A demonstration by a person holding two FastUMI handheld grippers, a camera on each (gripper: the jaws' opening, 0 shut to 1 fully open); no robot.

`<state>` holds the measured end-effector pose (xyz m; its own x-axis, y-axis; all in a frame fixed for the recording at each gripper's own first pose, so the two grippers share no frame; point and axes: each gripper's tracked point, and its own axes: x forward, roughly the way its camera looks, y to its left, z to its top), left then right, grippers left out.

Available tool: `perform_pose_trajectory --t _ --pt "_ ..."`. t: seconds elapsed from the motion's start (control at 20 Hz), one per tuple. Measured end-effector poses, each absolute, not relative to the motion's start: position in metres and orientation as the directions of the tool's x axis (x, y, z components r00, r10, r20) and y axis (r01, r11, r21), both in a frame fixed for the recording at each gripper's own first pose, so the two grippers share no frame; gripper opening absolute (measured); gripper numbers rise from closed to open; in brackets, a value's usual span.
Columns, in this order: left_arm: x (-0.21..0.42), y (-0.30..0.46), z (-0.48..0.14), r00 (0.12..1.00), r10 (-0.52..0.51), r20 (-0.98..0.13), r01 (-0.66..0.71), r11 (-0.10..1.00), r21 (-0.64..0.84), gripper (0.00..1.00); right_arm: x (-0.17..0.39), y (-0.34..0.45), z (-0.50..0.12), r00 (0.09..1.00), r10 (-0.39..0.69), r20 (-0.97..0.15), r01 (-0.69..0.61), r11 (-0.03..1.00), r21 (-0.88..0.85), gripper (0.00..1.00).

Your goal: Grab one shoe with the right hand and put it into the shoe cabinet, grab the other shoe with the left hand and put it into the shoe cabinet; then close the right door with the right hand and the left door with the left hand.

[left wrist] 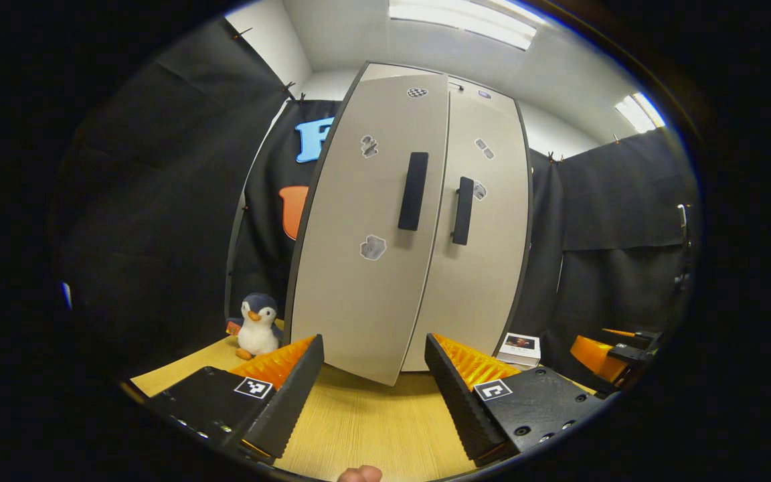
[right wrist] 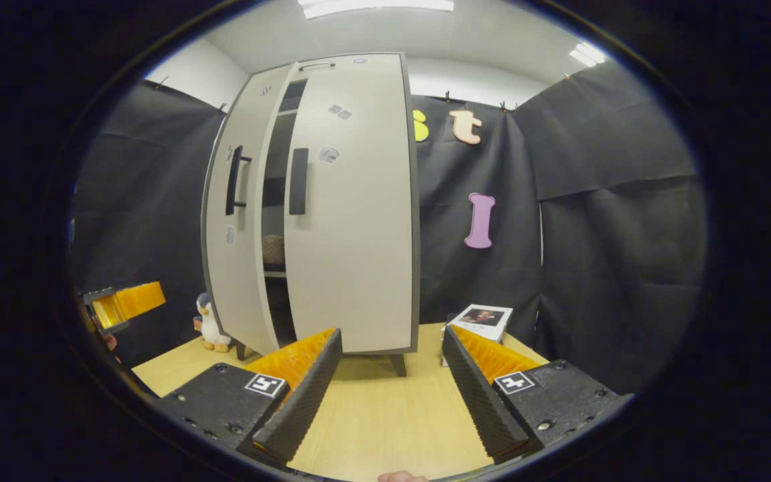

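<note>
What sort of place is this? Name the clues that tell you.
Probably a staged recording booth, not a real home: black cloth walls enclose a wooden table holding a small shoe cabinet, with a plush penguin beside it.

Wooden table; shoe cabinet, penguin toy, small box atop

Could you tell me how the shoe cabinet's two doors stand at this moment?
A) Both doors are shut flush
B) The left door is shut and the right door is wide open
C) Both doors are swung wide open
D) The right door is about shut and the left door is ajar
D: in the right gripper view the left door stands off the right door, with a dark gap between them showing the cabinet's shelves.
</note>
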<state>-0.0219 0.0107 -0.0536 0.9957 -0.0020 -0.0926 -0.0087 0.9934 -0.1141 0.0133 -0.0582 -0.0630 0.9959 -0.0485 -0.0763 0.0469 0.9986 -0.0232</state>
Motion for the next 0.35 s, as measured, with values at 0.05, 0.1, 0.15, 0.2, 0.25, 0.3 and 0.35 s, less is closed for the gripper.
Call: perform_pose_trajectory --t 0.05,0.1,0.15,0.2,0.25,0.3,0.35 --pt "-0.025 0.006 -0.057 0.995 -0.004 -0.099 -0.007 0.994 -0.112 0.93 0.013 -0.057 -0.062 0.996 -0.047 -0.074 0.045 0.999 -0.017 0.98" --pt "-0.028 0.003 -0.06 0.994 -0.008 -0.106 -0.003 0.994 -0.105 0.93 0.013 -0.056 -0.062 0.996 -0.045 -0.076 0.044 0.999 -0.016 0.95" --pt "-0.029 0.002 -0.062 0.994 -0.008 -0.109 -0.002 0.995 -0.096 0.93 0.012 -0.057 -0.062 0.996 -0.047 -0.076 0.045 0.999 -0.018 0.99" --pt "-0.03 0.001 -0.061 0.994 -0.008 -0.108 -0.002 0.996 -0.092 0.93 0.012 -0.056 -0.06 0.996 -0.046 -0.072 0.044 0.999 -0.017 0.95" --pt "-0.03 0.0 -0.061 0.995 -0.009 -0.103 -0.001 0.996 -0.094 0.93 0.011 -0.056 -0.06 0.997 -0.042 -0.072 0.041 0.999 -0.017 0.95" --pt "-0.029 -0.005 -0.061 0.995 -0.018 -0.101 0.007 0.994 -0.105 0.93 0.012 -0.055 -0.063 0.996 -0.039 -0.078 0.038 0.999 -0.018 0.98" --pt "-0.03 -0.009 -0.062 0.994 -0.027 -0.102 0.015 0.993 -0.113 0.93 0.011 -0.055 -0.065 0.996 -0.037 -0.087 0.036 0.999 -0.021 0.99"
